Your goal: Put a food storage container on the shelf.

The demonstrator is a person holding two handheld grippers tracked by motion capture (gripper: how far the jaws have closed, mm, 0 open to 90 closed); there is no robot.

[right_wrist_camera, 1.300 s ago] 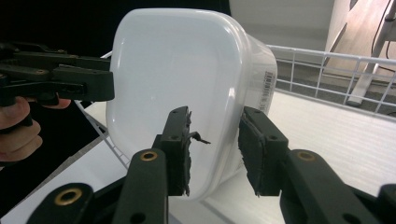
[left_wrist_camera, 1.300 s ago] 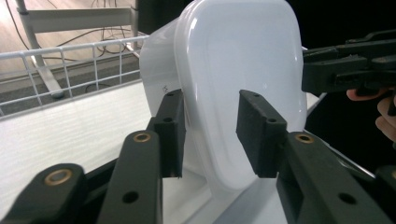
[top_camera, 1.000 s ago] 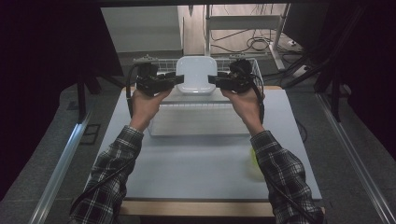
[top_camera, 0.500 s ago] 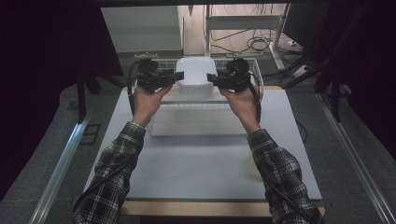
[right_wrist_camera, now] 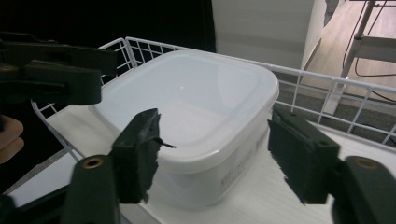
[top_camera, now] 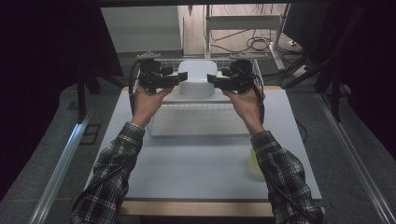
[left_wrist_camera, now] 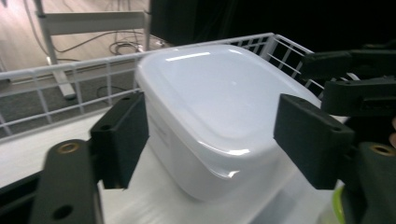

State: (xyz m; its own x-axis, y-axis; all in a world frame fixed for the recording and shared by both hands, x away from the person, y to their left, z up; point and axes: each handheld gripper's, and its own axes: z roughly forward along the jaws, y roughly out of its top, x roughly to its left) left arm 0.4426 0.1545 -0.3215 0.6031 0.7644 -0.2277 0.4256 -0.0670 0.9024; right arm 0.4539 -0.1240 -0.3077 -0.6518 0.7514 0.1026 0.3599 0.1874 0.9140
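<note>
A white lidded plastic container (top_camera: 197, 77) stands on a white sheet inside a white wire basket (top_camera: 156, 122) at the far middle of the table. My left gripper (top_camera: 175, 79) points at its left side and my right gripper (top_camera: 212, 80) at its right side. In the left gripper view the left gripper (left_wrist_camera: 215, 135) is open, its pads (left_wrist_camera: 122, 135) short of the container (left_wrist_camera: 210, 107). The right gripper (right_wrist_camera: 219, 156) is open in its own view too, its pads (right_wrist_camera: 301, 156) flanking a corner of the container (right_wrist_camera: 196, 107) without touching it.
The basket's wire wall (left_wrist_camera: 70, 70) rises close behind the container. A yellow-green object (top_camera: 254, 161) lies on the table by the right forearm. The opposite gripper (left_wrist_camera: 359, 77) sits just across the container. Beyond the table are a shelf frame (top_camera: 243, 23) and floor cables.
Both hands have edged a little farther from the person, bringing the grippers up beside the container. The container has not moved.
</note>
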